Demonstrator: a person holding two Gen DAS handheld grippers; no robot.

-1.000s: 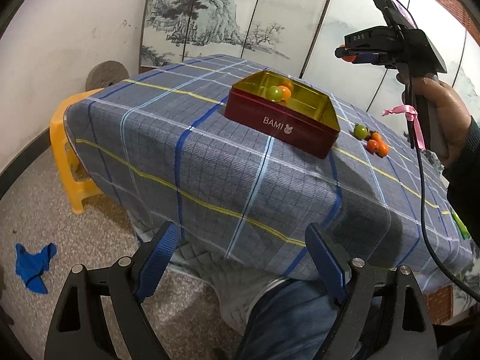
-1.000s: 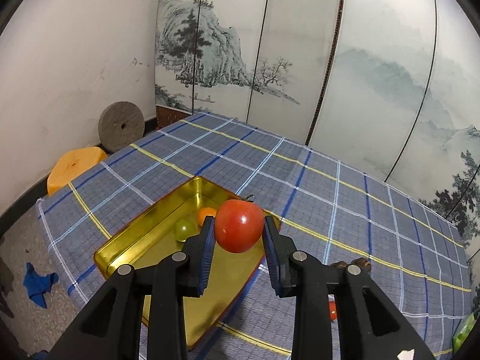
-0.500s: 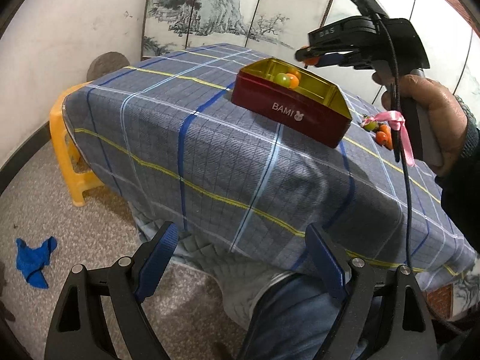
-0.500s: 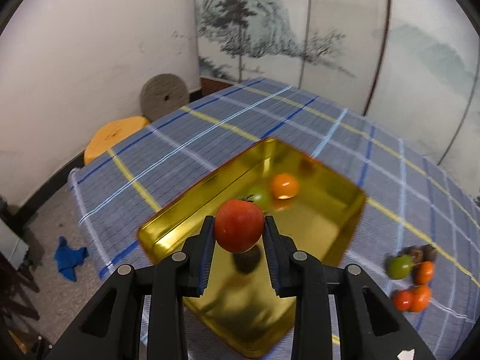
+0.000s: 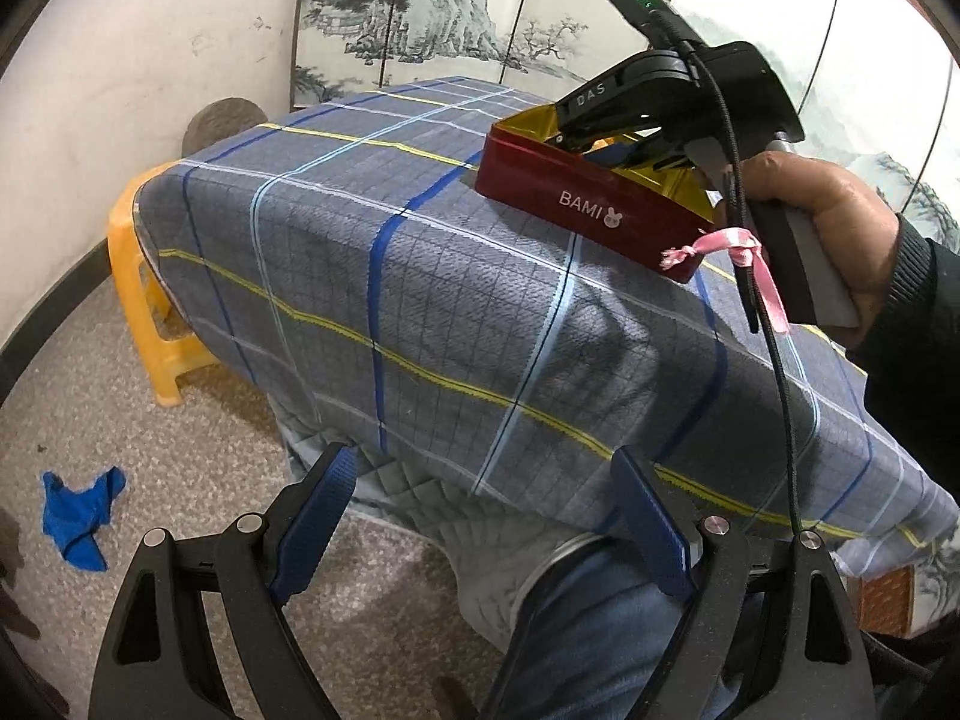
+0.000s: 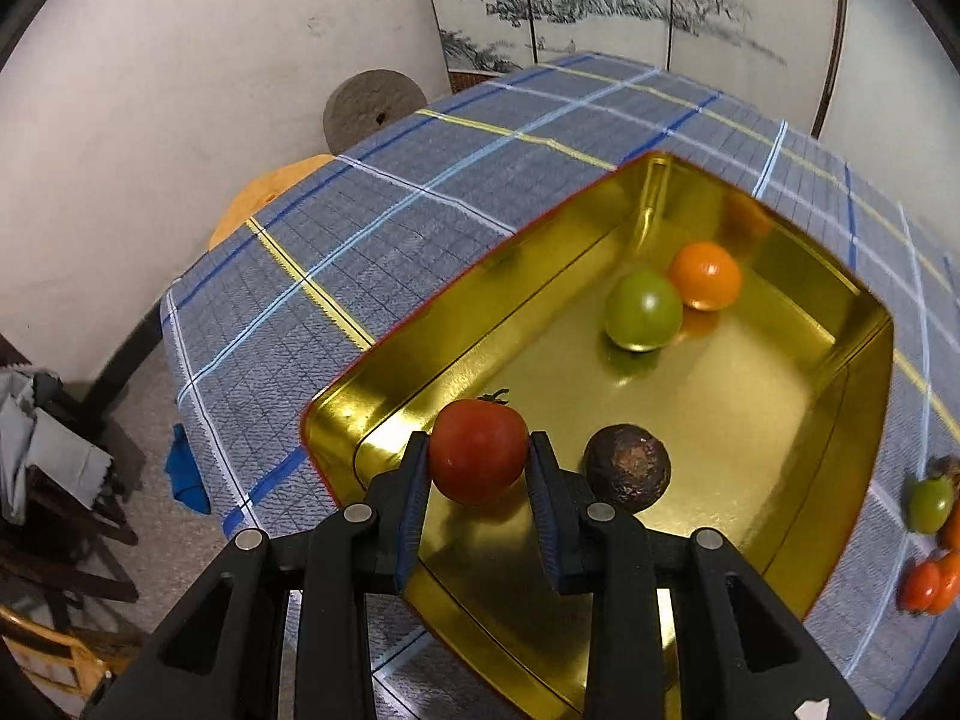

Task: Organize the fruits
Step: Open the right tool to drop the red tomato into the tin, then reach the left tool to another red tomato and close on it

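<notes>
My right gripper point(image 6: 479, 468) is shut on a red tomato point(image 6: 477, 450) and holds it low inside the gold-lined red tin point(image 6: 384, 384), near its front left corner. In the tin lie a dark brown fruit point(image 6: 627, 468), a green tomato point(image 6: 642, 311) and an orange fruit point(image 6: 705, 275). In the left wrist view the tin point(image 5: 588, 210) stands on the table and the right gripper body dips into it. My left gripper point(image 5: 486, 516) is open and empty, below the table edge.
More fruits, a green one point(image 6: 929, 503) and orange-red ones point(image 6: 930, 582), lie on the plaid tablecloth point(image 6: 420, 198) right of the tin. A yellow stool point(image 5: 141, 276) stands left of the table. A blue rag point(image 5: 81, 516) lies on the floor.
My right gripper has come down with the red tomato from above the tin to low inside it. The left gripper has barely moved.
</notes>
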